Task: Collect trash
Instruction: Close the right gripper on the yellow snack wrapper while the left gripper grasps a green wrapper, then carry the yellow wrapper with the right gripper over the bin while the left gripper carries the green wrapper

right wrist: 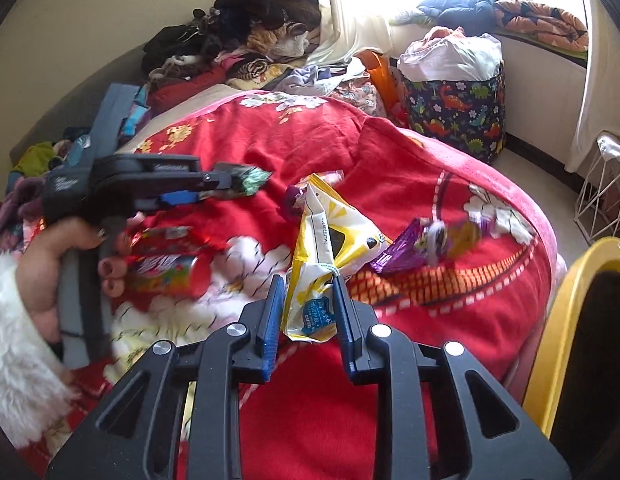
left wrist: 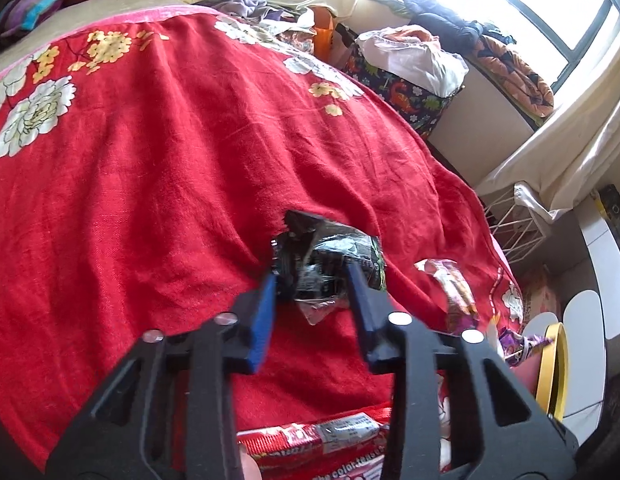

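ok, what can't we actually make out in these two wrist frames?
- Yellow bin: interior is dark and cut off by the right wrist frame edge; contents unknown.
- Black wrapper in the left gripper: print is crumpled and unreadable.
- Purple wrapper: motion-blurred in the right wrist view.
- Red candy tube: mostly hidden behind the gripper body in the left wrist view.
- Yellow bag: small text is illegible; the right gripper straddles it and contact is unclear.

Daylight enters from window (left wrist: pixel 550 4) at my upper right, blown out to pure white in both views. Red blanket (left wrist: pixel 169 160) evenly lit, shadows soft. Fisheye bends edges strongly, corners go black. Purple wrapper (right wrist: pixel 406 248) motion-blurred, my left gripper (right wrist: pixel 245 182) also slightly smeared. My own fingers (left wrist: pixel 261 312) near lens stay fairly sharp.
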The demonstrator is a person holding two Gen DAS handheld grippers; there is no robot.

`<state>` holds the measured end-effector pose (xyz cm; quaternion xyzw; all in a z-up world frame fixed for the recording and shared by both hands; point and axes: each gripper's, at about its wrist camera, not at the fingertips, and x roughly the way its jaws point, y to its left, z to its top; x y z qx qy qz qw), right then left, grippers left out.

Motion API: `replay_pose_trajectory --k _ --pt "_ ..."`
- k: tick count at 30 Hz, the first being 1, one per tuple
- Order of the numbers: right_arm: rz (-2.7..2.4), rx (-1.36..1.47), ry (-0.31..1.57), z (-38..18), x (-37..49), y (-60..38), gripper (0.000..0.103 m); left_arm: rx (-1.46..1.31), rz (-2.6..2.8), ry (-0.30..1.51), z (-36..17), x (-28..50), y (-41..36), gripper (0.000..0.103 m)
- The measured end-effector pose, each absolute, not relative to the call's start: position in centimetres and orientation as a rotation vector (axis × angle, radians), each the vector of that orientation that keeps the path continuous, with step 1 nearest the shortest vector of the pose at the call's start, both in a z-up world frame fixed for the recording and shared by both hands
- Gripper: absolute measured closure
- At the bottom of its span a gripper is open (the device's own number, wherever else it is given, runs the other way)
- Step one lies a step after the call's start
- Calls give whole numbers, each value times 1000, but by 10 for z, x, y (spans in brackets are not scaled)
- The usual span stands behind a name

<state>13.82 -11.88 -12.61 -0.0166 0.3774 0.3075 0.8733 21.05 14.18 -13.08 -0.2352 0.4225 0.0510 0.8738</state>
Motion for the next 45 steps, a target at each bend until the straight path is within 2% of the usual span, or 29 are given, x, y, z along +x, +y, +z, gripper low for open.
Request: replay_pose_trajectory --k 3,7,9,25,45 --pt "643 -39 783 -123 126 -124 79 -490 80 860 -125 206 137 90" --pt "653 -36 772 -119 113 -129 79 -491 57 818 -112 196 130 94" --pt "666 -35 766 -116 107 -129 79 -491 47 793 -103 188 126 99" --pt "705 -40 684 -86 77 -136 80 -449 -28 688 -57 145 98 100" --pt "612 5 616 -62 68 -178 80 -387 -161 646 -24 134 48 100"
